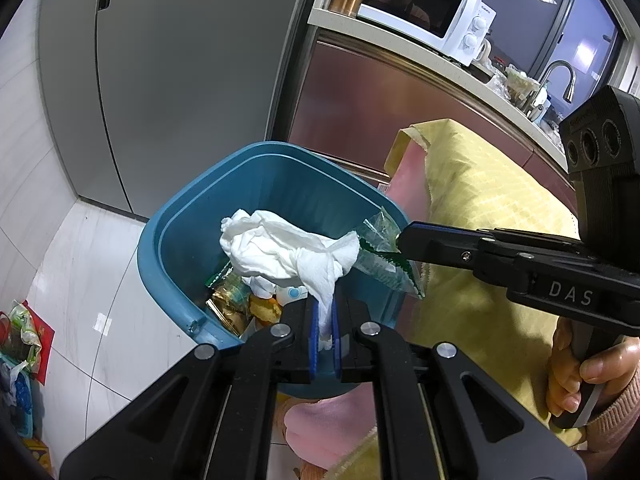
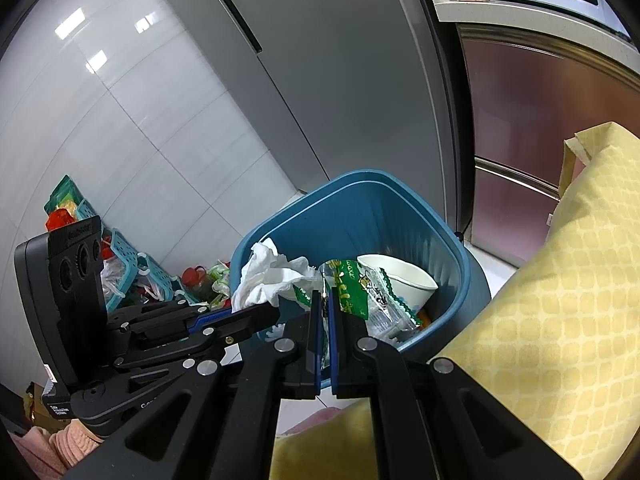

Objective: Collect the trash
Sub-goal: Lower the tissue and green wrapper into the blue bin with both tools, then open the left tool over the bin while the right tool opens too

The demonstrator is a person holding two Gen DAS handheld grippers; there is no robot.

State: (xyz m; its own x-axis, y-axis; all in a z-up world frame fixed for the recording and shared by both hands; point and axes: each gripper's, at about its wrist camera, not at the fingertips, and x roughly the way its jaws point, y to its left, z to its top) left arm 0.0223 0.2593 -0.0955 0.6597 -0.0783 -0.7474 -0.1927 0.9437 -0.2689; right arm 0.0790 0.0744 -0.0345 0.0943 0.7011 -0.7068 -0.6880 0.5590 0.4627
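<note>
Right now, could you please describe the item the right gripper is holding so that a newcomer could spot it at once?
Find the blue trash bin standing on the floor in front of the grey fridge. Over its near rim, the right gripper pinches a clear plastic wrapper with green print and zigzag edges. Unlike the crumpled white tissue beside it, in the left gripper, it is see-through and glossy.

Crumpled tissue (image 1: 280, 252) hides much of the blue bin's (image 1: 168, 240) contents; print on the green-edged wrapper (image 2: 360, 288) is unreadable.
</note>
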